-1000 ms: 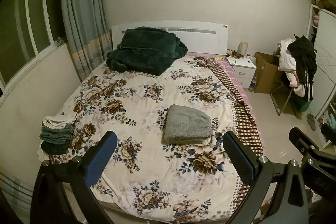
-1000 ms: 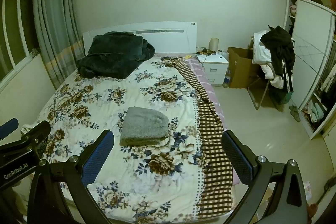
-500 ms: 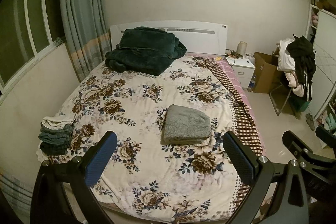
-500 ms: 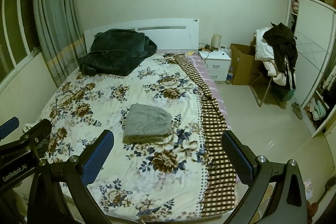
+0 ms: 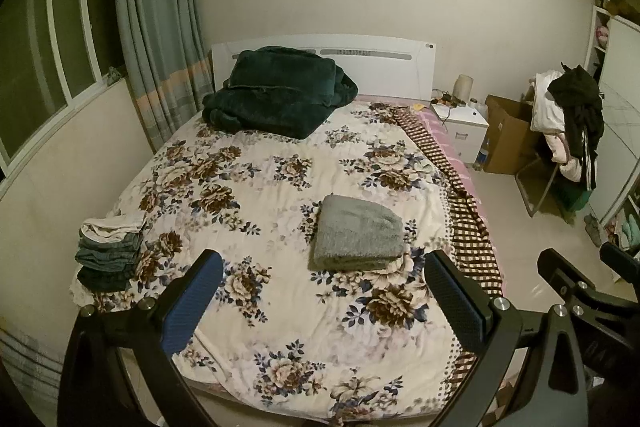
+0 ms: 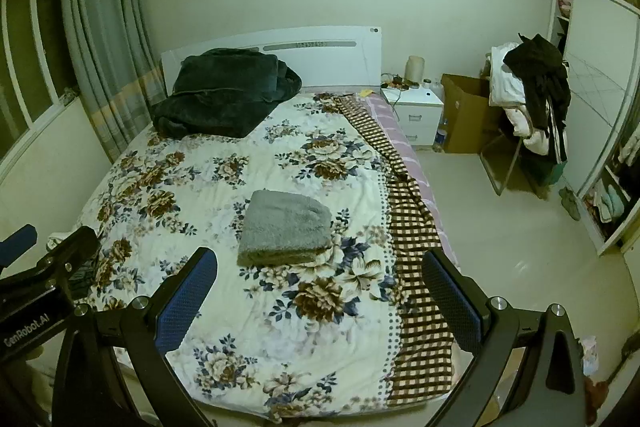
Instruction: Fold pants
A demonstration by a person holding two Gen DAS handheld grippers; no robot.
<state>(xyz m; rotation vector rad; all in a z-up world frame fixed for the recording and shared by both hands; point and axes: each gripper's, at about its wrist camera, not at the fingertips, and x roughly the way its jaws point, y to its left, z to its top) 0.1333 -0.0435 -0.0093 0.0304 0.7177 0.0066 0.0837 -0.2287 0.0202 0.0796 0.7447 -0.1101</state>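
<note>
A folded grey fleece garment point(image 5: 358, 237) lies on the floral bedspread point(image 5: 280, 187), right of centre; it also shows in the right wrist view point(image 6: 286, 223). My left gripper point(image 5: 320, 291) is open and empty, held back above the foot of the bed. My right gripper point(image 6: 316, 287) is open and empty, beside it on the right. Both are well short of the grey garment. The right gripper's body shows at the left wrist view's right edge point(image 5: 580, 291).
A stack of folded clothes point(image 5: 110, 251) sits at the bed's left edge. A dark green blanket point(image 5: 280, 91) lies by the headboard. A nightstand point(image 5: 464, 123), cardboard box point(image 5: 508, 135) and a clothes-laden chair point(image 5: 568, 123) stand on the right.
Both grippers have drifted slightly; the view of the bed shifts a little. Nothing on the bed has moved and both stay open.
</note>
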